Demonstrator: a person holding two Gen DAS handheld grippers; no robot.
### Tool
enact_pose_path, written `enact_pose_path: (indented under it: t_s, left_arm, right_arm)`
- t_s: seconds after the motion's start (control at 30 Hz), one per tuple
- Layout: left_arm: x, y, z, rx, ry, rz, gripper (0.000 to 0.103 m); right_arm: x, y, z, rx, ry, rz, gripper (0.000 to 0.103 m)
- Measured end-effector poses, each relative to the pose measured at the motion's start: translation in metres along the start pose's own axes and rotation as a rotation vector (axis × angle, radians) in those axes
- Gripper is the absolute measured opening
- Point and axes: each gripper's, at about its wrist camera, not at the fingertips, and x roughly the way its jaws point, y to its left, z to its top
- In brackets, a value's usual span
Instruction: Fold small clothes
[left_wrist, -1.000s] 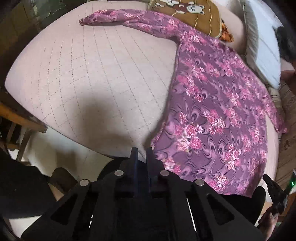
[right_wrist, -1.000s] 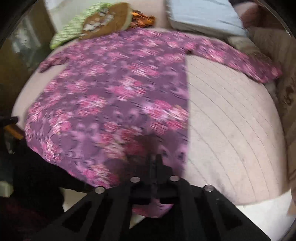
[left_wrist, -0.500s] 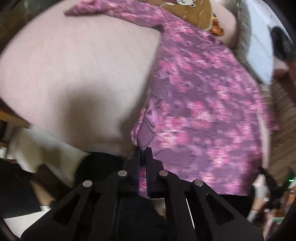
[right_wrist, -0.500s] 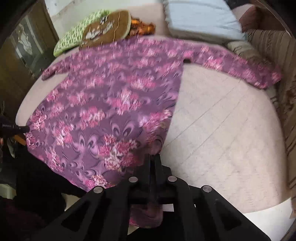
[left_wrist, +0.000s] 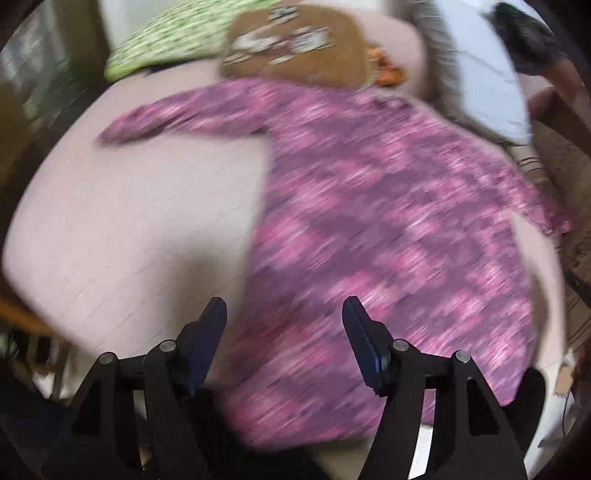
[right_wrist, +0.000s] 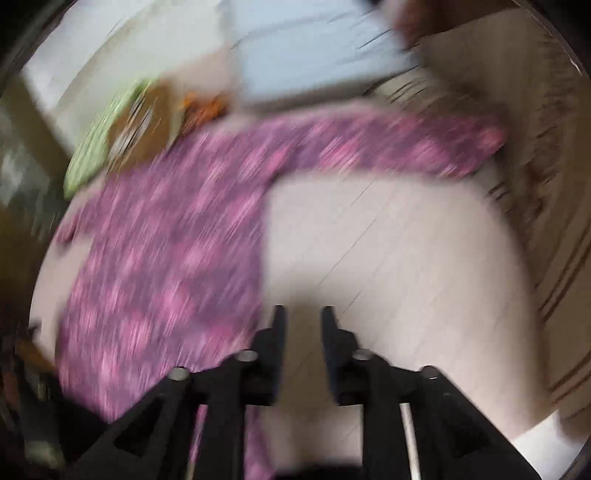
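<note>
A purple long-sleeved garment with pink flowers (left_wrist: 369, 229) lies spread flat on a pale pink quilted bed (left_wrist: 129, 229), sleeves out to both sides. Both views are blurred by motion. My left gripper (left_wrist: 284, 314) is wide open and empty, above the garment's near left hem. My right gripper (right_wrist: 301, 317) is partly open and empty, over bare bed just right of the garment (right_wrist: 166, 258); its right sleeve (right_wrist: 406, 147) stretches across behind.
At the head of the bed lie a brown cartoon cushion (left_wrist: 295, 48), a green patterned pillow (left_wrist: 173, 40) and a light blue pillow (left_wrist: 480, 74). A striped brown blanket (right_wrist: 546, 184) lies along the right side. The bed's near edge is just below both grippers.
Both grippers were shut on the garment's hem corners; now both have opened and let go. The garment has dropped flat and both cameras are swinging upward and back.
</note>
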Motion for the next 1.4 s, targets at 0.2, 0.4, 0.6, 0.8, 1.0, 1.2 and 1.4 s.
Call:
enact_pose_path:
  t_s: [0.2,0.4,0.6,0.8,1.0,1.2,1.4]
  left_arm:
    - [0.069,-0.070,0.069,0.049,0.018,-0.072,0.064]
    - [0.135,-0.087,0.077,0.041,0.146,-0.064,0.064]
    - [0.136,-0.095,0.069,0.145,0.088,-0.039,0.064]
    - [0.138,-0.096,0.082,0.132,0.074,-0.126,0.064]
    - [0.147,-0.088,0.091,0.094,0.090,-0.141,0.064]
    - [0.146,-0.080,0.092,0.066,0.092,-0.185,0.064]
    - [0.145,-0.065,0.102,-0.016,0.103,-0.251,0.064]
  right_arm:
    - [0.011,-0.100,0.071,0.292,-0.187,-0.189,0.043]
    - [0.059,-0.141,0.107,0.423,-0.207,-0.303,0.044]
    - [0.086,-0.162,0.124,0.462,-0.212,-0.406,0.046]
    - [0.086,-0.148,0.136,0.383,-0.255,-0.421,0.011]
    - [0.066,-0.083,0.149,0.190,-0.310,-0.338,0.010]
    - [0.059,-0.001,0.154,0.061,-0.321,-0.183,0.010]
    - [0.075,0.079,0.154,-0.032,-0.279,-0.059,0.010]
